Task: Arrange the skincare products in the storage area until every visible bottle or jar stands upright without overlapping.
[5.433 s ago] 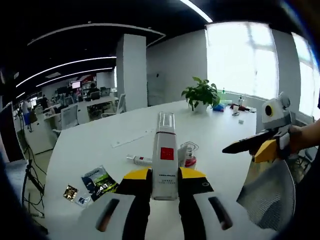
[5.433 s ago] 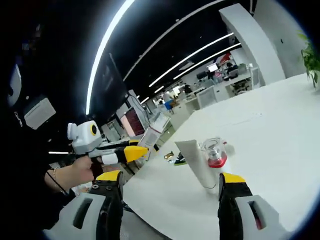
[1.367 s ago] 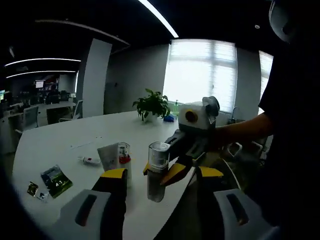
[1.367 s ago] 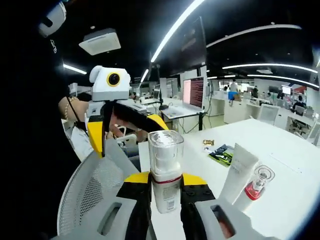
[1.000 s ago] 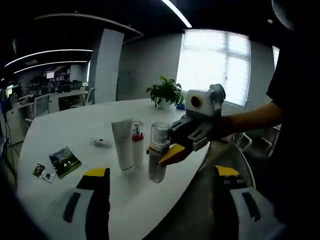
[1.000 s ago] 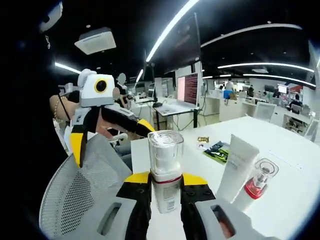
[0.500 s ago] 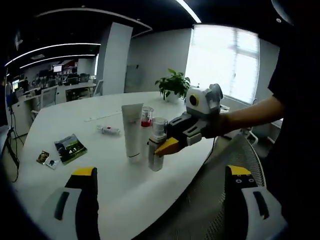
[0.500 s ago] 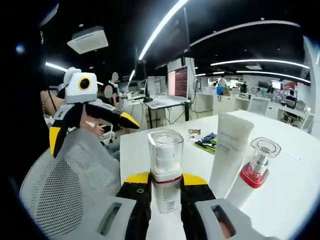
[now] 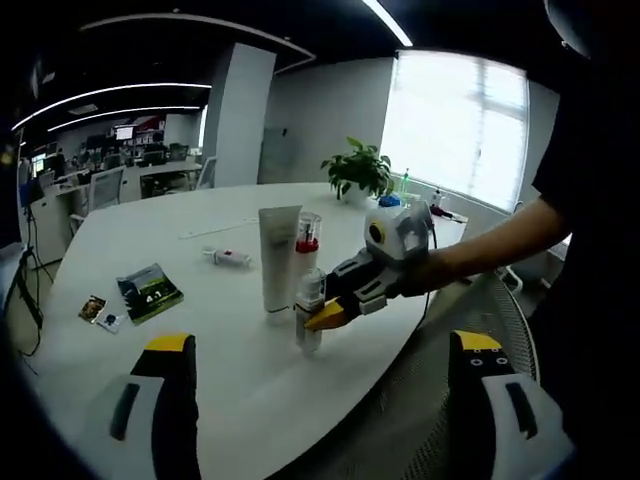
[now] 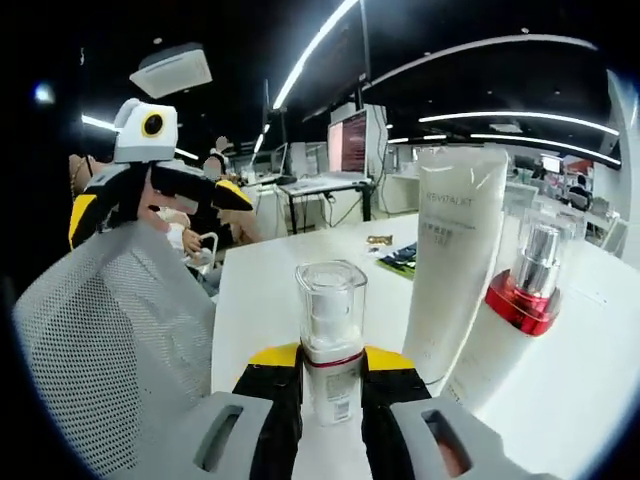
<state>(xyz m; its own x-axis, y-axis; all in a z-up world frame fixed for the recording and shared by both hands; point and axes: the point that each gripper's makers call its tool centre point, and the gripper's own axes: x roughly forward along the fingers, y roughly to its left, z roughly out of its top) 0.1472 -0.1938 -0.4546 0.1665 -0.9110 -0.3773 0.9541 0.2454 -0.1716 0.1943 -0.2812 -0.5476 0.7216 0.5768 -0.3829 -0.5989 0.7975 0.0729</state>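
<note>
Clear-capped white pump bottle (image 10: 331, 340) stands upright on the white counter (image 10: 610, 330), clamped at its lower body by the right hand-held gripper (image 10: 331, 392), just left of the tall white tube (image 10: 455, 260) and red-collared glass bottle (image 10: 525, 300). It looks light, rigid and slick, so the low grip suits it. Left hand-held gripper (image 9: 318, 400) hangs wide and empty, well back.

The white worktop (image 9: 150, 250) carries three upright products close together: a white tube (image 9: 277, 258), a red-collared bottle (image 9: 307, 243) just beside it, and a clear-capped pump bottle (image 9: 308, 308) in front. A small tube (image 9: 229, 258) lies flat farther back. Green packets (image 9: 150, 291) lie well apart.
</note>
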